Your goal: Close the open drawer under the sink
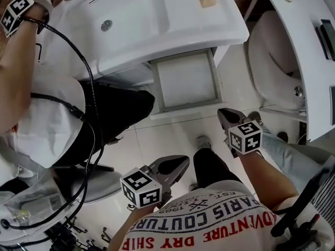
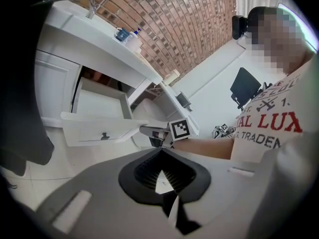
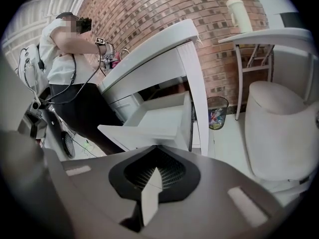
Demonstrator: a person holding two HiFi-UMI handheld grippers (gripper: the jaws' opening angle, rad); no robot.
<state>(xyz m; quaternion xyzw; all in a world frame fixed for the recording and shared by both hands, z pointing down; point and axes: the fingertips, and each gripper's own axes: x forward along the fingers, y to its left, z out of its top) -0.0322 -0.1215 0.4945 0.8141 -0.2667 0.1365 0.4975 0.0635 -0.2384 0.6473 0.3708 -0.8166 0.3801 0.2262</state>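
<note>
Drawer (image 1: 186, 82) open under sink (image 1: 157, 20), left gripper (image 1: 180, 163), right gripper (image 1: 224, 114) — both jaws closed, empty

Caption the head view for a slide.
Left gripper and right gripper, both shut, face the open drawer under the sink.

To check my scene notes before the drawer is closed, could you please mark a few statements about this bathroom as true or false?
1. The drawer under the sink is pulled open. True.
2. The drawer holds folded towels. False: its inside is bare.
3. The right gripper is clamped on the drawer's front panel. False: its jaws are together with nothing between them, just in front of the drawer.
4. The left gripper is shut and empty. True.
5. A waste bin stands on the floor. True.
</note>
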